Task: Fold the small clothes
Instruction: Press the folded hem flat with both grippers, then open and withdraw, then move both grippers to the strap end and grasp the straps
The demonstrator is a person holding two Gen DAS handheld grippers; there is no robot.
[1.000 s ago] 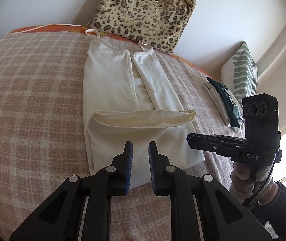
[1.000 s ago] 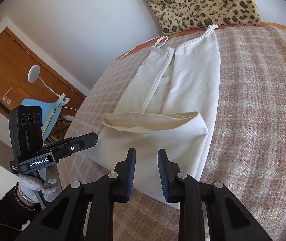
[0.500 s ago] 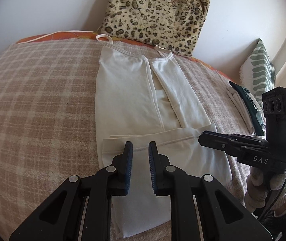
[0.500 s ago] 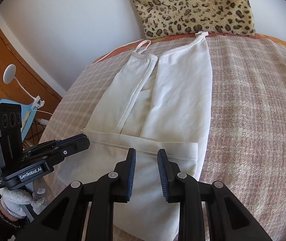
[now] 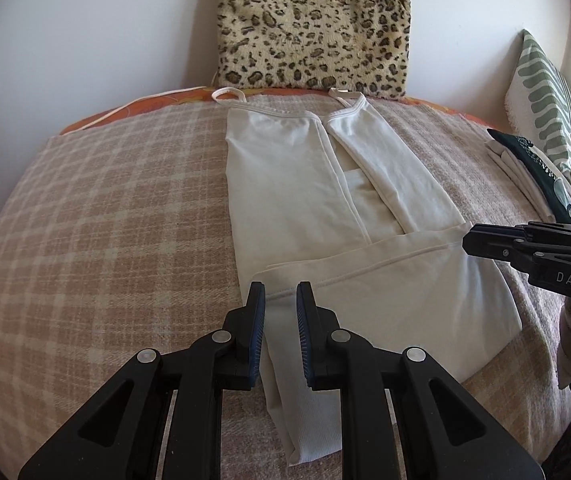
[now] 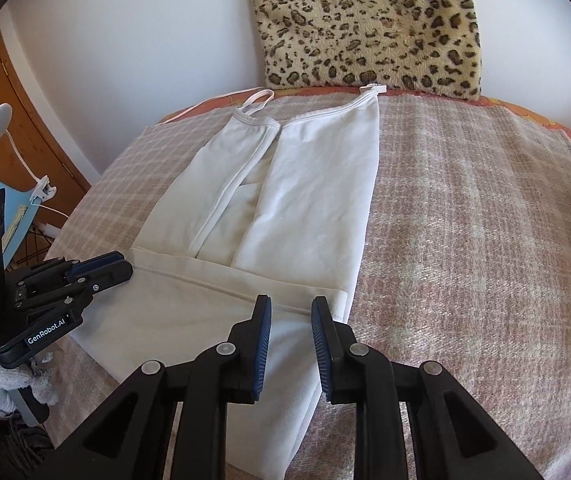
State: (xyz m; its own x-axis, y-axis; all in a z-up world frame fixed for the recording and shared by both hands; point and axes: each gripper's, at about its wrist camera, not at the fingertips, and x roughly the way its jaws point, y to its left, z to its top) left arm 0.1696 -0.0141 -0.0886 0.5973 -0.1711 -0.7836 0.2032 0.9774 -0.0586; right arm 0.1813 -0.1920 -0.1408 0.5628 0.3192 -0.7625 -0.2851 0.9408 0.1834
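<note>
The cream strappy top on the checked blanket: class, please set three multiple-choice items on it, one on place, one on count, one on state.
1. Where does the leopard-print cushion stand?
A) behind the straps
B) beside the hem
C) on the top

2. How many thin shoulder straps show on the cream strappy top?
A) none
B) two
C) four

3. How does the hem end lie?
A) hanging off the bed
B) rolled into a tube
C) folded up over the body

Answers:
1 A, it leans on the wall beyond the straps.
2 B, one at each upper corner.
3 C, the stitched hem edge crosses the body on the pink checked blanket.
</note>
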